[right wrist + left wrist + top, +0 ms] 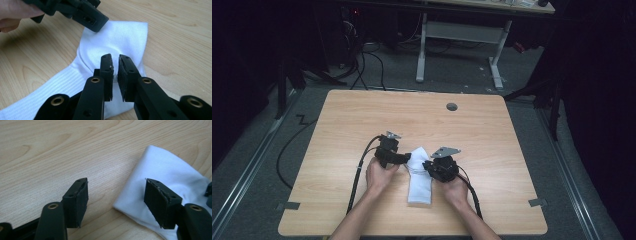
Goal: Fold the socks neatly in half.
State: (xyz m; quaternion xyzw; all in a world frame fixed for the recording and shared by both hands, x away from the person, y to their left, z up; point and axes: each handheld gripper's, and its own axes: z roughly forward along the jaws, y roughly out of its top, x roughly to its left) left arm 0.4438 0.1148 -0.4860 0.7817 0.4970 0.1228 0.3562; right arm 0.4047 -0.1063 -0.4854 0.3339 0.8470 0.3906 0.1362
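Observation:
A white sock (419, 181) lies bent on the wooden table (362, 115), its cuff toward the front edge. My left gripper (407, 159) stands open at the sock's (167, 170) upper left edge. In the left gripper view (117, 195) one pad hangs over bare wood and the other over the cloth, with nothing pressed between them. My right gripper (427, 166) comes in from the right at the sock's bend. In the right gripper view (115, 67) its jaws stand nearly together, pinching a little fold of the sock (125, 35). The left gripper (90, 17) shows beyond.
A grey round cable hole (452, 106) sits at the table's far middle. Grey tape marks (288, 205) (538, 202) lie near both front corners. Cables trail from each gripper off the front edge. A white desk frame (422, 50) stands on the floor beyond.

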